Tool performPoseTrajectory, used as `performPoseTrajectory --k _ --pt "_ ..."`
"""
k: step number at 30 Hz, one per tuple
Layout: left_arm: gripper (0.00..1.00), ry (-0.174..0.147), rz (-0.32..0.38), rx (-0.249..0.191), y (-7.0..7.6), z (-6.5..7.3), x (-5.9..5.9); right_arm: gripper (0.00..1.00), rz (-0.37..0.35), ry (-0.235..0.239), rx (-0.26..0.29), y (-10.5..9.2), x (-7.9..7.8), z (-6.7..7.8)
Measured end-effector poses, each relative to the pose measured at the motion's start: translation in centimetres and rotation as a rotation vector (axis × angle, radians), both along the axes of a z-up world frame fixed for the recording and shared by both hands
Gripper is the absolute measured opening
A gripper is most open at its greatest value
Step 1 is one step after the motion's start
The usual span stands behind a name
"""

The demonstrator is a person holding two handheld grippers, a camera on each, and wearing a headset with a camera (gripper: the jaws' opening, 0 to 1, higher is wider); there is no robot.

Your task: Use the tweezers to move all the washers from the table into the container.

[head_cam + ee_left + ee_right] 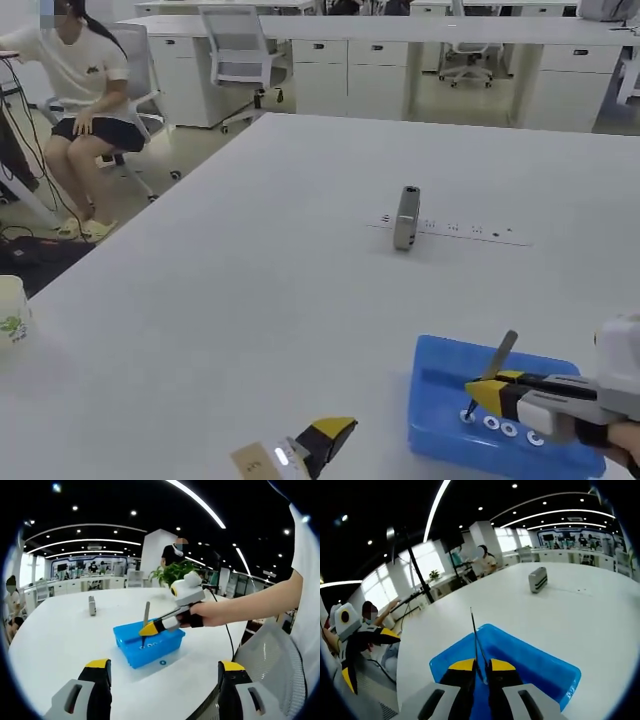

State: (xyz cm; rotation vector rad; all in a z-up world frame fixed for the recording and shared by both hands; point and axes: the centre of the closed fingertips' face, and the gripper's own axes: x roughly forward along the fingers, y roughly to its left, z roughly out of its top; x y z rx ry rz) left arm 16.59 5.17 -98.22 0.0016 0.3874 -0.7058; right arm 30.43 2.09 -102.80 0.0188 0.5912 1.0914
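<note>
**A:** Right gripper (pixel 481 666) is pressing its jaws together on the tweezers (pixel 475 640). It is pinching them low down at the bottom centre of the right gripper view. The thin tips are pointing forward over the blue container (pixel 535 670).

**B:** Are the tips carrying anything?

**A:** I cannot tell, since they are too fine to read. In the left gripper view they are dipping down inside the container.

**B:** And the left gripper (pixel 162 685)?

**A:** It is hanging at the bottom of its own view with its jaws spread wide. It is holding nothing and touching nothing.

**B:** Where are the washers lying?

**A:** Several washers (pixel 491 423) are sitting in a row inside the container at the lower right of the head view, just under the tweezer tips. One loose washer (pixel 162 662) is lying flat on the white table (pixel 60 640). It is just beside the container's near wall, at the lower centre of the left gripper view.

**B:** How are you expecting that one to handle?

**A:** I am judging it to be a light, stiff little metal ring lying flush on a smooth top. It is probably going to slide rather than lift.

**B:** So where are you taking hold?

**A:** I am thinking across the rim, with one tip going through the hole and the other outside. Squeezing gently should matter, because a hard pinch is likely to flick it away.
</note>
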Motion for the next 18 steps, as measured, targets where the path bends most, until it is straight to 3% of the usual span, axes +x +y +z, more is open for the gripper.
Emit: performPoseTrajectory --k 8,10,14,18 --pt "0.88 0.012 -0.009 0.016 0.0 -0.4 -0.1 0.04 0.022 -0.094 0.037 -0.1 -1.6 2.8" --pt "0.87 0.014 -0.014 0.021 -0.1 -0.5 -0.2 0.02 0.037 -0.166 0.047 -0.2 -2.1 3.9" --pt "0.86 0.018 -0.017 0.026 -0.1 -0.6 -0.2 0.01 0.082 -0.234 0.081 -0.1 -4.2 5.7" --pt "0.85 0.023 -0.022 0.032 -0.1 -0.7 -0.3 0.01 0.154 -0.356 0.029 -0.4 -6.8 6.4"
